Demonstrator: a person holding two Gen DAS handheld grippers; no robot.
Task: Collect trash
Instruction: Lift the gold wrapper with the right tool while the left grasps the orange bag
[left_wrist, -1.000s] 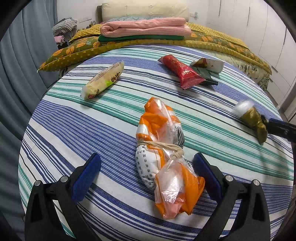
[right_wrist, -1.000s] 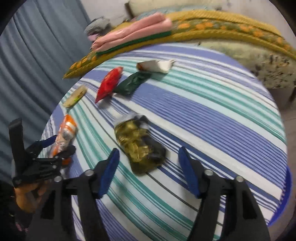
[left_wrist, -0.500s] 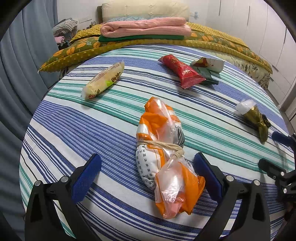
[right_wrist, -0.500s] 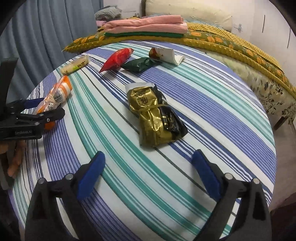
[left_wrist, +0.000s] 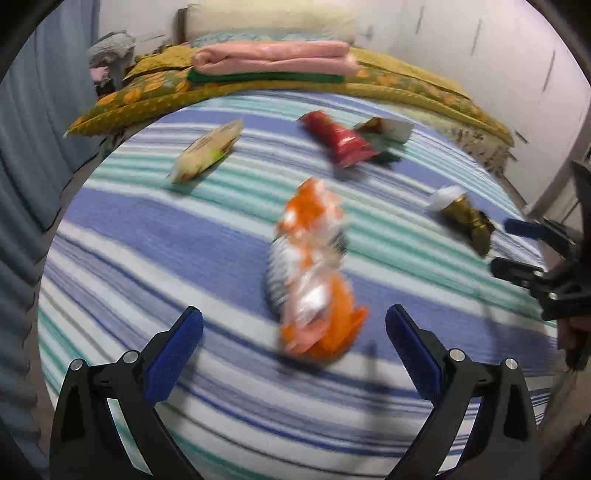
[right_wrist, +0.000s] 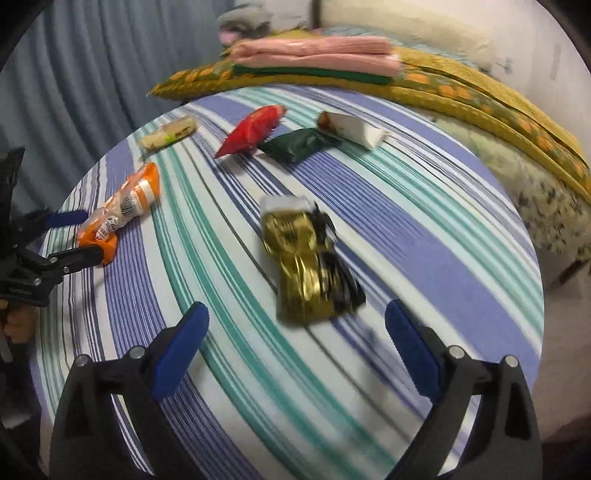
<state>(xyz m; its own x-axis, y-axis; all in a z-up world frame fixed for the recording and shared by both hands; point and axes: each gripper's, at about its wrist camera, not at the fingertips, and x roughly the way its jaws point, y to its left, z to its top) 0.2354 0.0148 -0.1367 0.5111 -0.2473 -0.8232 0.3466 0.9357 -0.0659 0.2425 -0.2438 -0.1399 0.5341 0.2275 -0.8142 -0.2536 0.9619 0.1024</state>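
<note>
Both tongs stand wide apart and hold nothing. Left tongs (left_wrist: 293, 343) hang over the near end of the orange bag (left_wrist: 310, 266), which lies between the blue pads but untouched as far as the blur lets me tell. Right tongs (right_wrist: 297, 332) have just spread wider; the gold packet (right_wrist: 308, 262) lies on the striped bedspread (right_wrist: 424, 236) just ahead of them, not pinched. Further back lie the red packet (right_wrist: 253, 129), the green packet (right_wrist: 297, 144), the white carton (right_wrist: 352, 129) and the pale yellow packet (right_wrist: 170, 136), all still on the bed. No bin or sack shows in either view. By my reading, nothing is collected yet: six pieces remain, with the orange bag and gold packet likely first.
</note>
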